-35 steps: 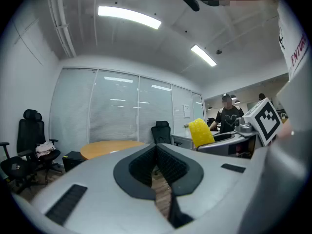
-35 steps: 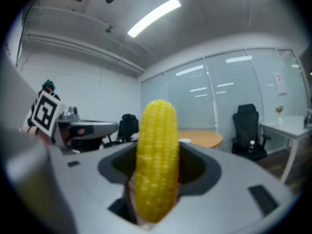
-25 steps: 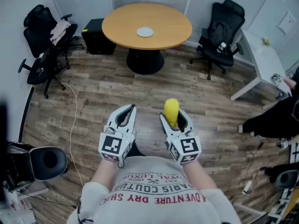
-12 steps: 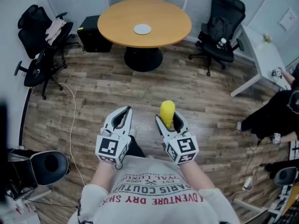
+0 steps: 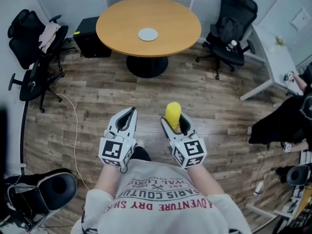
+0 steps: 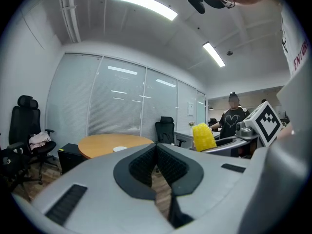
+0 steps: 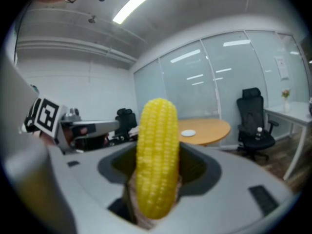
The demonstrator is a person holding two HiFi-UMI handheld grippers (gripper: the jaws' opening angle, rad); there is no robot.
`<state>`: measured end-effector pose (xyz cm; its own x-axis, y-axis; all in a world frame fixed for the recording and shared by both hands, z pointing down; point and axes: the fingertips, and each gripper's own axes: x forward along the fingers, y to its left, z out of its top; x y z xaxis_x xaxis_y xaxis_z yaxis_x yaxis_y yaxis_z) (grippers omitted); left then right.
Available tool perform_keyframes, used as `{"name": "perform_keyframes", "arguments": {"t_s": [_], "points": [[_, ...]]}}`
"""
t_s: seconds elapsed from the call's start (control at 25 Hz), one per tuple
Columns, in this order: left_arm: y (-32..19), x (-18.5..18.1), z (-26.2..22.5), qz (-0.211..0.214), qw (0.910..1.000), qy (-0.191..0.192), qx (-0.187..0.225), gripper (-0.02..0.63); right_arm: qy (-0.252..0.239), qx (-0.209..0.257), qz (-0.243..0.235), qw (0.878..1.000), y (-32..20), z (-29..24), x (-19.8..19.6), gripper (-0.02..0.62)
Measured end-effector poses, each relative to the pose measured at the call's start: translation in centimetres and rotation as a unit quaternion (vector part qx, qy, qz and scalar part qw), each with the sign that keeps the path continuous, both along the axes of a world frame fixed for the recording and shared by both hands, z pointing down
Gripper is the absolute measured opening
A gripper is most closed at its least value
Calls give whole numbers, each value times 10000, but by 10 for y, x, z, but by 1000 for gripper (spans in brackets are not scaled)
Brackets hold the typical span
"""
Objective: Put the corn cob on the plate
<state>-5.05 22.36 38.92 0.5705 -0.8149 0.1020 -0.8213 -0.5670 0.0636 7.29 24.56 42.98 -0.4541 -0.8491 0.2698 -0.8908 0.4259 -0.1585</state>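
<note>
A yellow corn cob [image 5: 172, 115] stands upright between the jaws of my right gripper [image 5: 176, 124], which is shut on it; in the right gripper view the corn cob [image 7: 156, 162] fills the middle. My left gripper [image 5: 127, 120] hangs beside it, shut and holding nothing; its jaws meet in the left gripper view [image 6: 157, 159]. A small white plate [image 5: 147, 34] lies on the round wooden table [image 5: 122, 30] far ahead of both grippers. The plate [image 7: 188, 133] and table [image 7: 214, 127] also show behind the corn.
Black office chairs stand left [image 5: 29, 43] and right [image 5: 230, 26] of the table, and another chair [image 5: 46, 191] is at my near left. A black box [image 5: 87, 44] sits by the table. A white desk [image 5: 275, 62] and a person [image 5: 287, 123] are at the right. A cable [image 5: 74, 126] trails over the wood floor.
The table and plate have drawn slightly nearer and shifted left in the head view. Both grippers keep their pose, the right one still holding the corn.
</note>
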Motion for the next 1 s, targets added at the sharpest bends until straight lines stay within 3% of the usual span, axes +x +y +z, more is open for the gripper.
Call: {"name": "perform_keyframes", "arguments": {"t_s": [0.48,1.0], "points": [[-129,-47,-13,321,9994,-66,115,34,-76,103,352,9993,-128,-13,-43,268],[-228,-48,16,-173,9997,-164,-71,34,-203,-102,-101,9997,-245,14,-38,268]]}}
